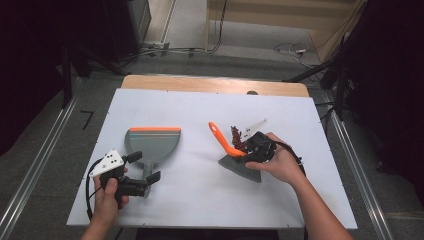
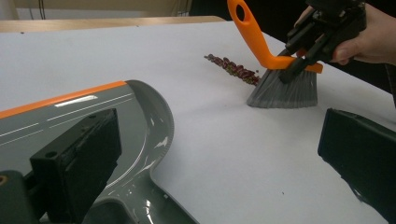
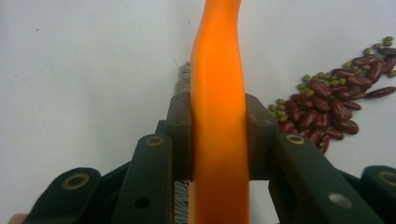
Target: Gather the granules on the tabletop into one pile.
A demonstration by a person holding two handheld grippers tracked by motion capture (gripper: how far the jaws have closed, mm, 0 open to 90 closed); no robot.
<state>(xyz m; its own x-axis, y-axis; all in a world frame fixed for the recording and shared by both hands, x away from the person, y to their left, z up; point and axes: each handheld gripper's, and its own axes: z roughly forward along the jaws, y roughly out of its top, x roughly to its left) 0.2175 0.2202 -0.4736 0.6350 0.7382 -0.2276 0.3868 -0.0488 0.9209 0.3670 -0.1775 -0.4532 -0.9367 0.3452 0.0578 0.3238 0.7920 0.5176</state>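
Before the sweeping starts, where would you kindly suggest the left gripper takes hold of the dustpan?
Probably by the dustpan's short grey handle, coming in from the person's side. The handle points toward the person, the pan lies flat with its orange lip facing away, and the open left gripper already brackets that handle.

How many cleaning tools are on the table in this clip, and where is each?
2. The grey dustpan lies on the left, its handle between the open left gripper. The orange-handled brush stands right of centre, clamped in the right gripper, beside the beans.
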